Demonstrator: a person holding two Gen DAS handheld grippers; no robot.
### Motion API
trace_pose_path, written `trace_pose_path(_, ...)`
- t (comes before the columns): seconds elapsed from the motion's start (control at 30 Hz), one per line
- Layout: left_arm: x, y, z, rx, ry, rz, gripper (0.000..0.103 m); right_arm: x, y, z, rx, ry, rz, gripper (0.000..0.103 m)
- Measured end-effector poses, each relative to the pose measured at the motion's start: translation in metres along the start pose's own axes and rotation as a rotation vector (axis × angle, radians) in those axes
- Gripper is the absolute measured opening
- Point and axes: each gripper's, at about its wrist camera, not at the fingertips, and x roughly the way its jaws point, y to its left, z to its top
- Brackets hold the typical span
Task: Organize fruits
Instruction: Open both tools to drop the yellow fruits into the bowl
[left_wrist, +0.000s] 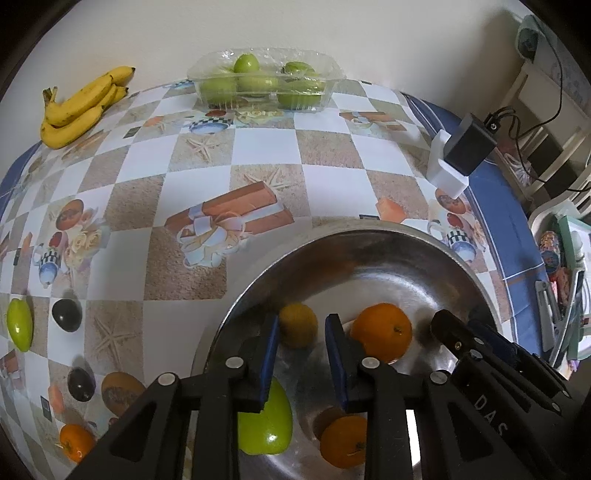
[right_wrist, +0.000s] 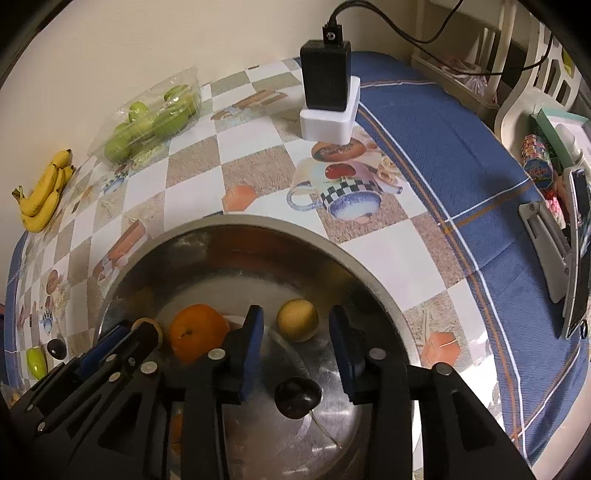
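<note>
Looking from near to far, you have both grippers hanging side by side over the steel bowl (left_wrist: 369, 258), tipped steeply down into it. Your left gripper (left_wrist: 301, 354) has its jaws a little apart with nothing pressed between the pads; the green fruit (left_wrist: 266, 424) lies loose under its left finger. Your right gripper (right_wrist: 295, 354) is likewise slightly parted and empty, with the dark plum (right_wrist: 297, 397) lying free on the bowl floor between its fingers.

The bowl already holds that green fruit, the plum, two oranges (left_wrist: 382, 332) and a yellowish fruit (left_wrist: 298, 325), so I judge the sorting roughly half done.

Still out on the cloth (left_wrist: 258, 158), at the near left, are a small orange (left_wrist: 75, 441), two dark plums (left_wrist: 81, 384) and, a little farther, another green fruit (left_wrist: 19, 325). These look like your next pickups.

At the far edge by the wall, the bananas (left_wrist: 81, 105) sit on the left and a clear tray of green fruit (left_wrist: 264, 81) stands to their right. Whether those belong in the bowl too, the pictures do not tell.

A black charger on its white stand (right_wrist: 327, 96) sits far right, well apart from the fruit.
</note>
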Motion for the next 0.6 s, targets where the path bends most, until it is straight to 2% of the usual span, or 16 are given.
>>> trace_pose_path(0.07,-0.003,-0.001,0.000,0.000,-0.002,-0.002,0.039,-0.004,-0.001,0.002,0.004,-0.005,0.014,0.038)
trace_pose_path(0.17,-0.006,-0.003,0.001,0.004,-0.004,0.002,0.043,-0.010,-0.002,0.003,0.007,-0.012,0.022,0.041)
trace_pose_path(0.4,-0.016,0.006,0.001,-0.028,0.009,-0.002,0.045,-0.019,0.000,0.005,0.010,-0.016,0.064,0.041)
trace_pose_path(0.6,-0.030,0.030,0.000,-0.082,-0.018,0.023,0.045,-0.020,0.006,0.004,0.001,-0.004,0.102,0.041)
